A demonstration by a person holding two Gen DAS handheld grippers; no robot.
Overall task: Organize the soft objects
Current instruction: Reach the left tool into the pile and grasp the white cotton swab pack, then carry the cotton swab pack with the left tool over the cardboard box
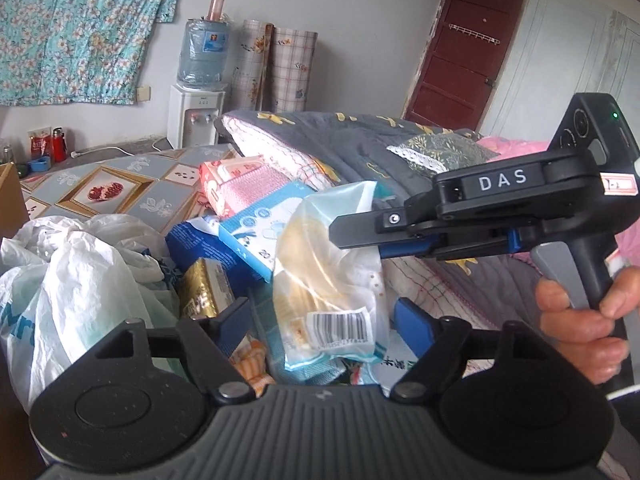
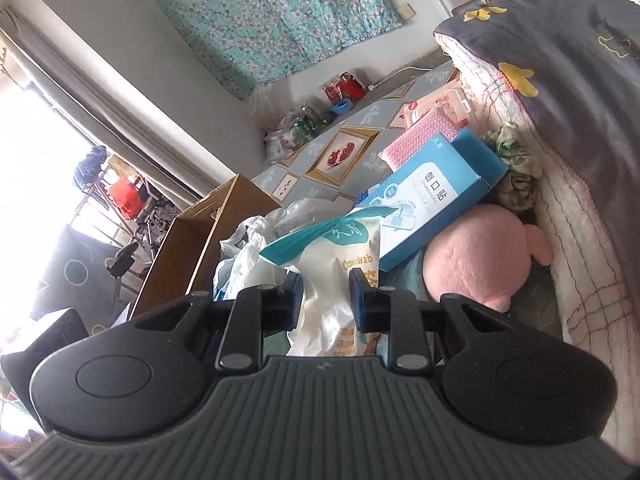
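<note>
The left gripper fills the bottom of its frame with fingers spread wide on either side of the swab bag, and neither pad presses it. The bag stands in the centre of that frame, barcode toward the camera, above a heap on the bed.

From the right edge the right gripper reaches in sideways. Its fingers are nearly together and pinch the bag's upper right edge. In the right wrist frame the same bag sits between the blue pads at bottom centre, creased where they nip it.

This looks like a handover to the right hand. The film is thin and slippery, so the pinch is best kept firm, with the bag lifted straight clear of the blue box and the white sack so nothing is dragged along. The left fingers should stay wide and draw back without snagging the bottom seam. The pink plush, lower right of centre, lies close by and is probably a later pick.
</note>
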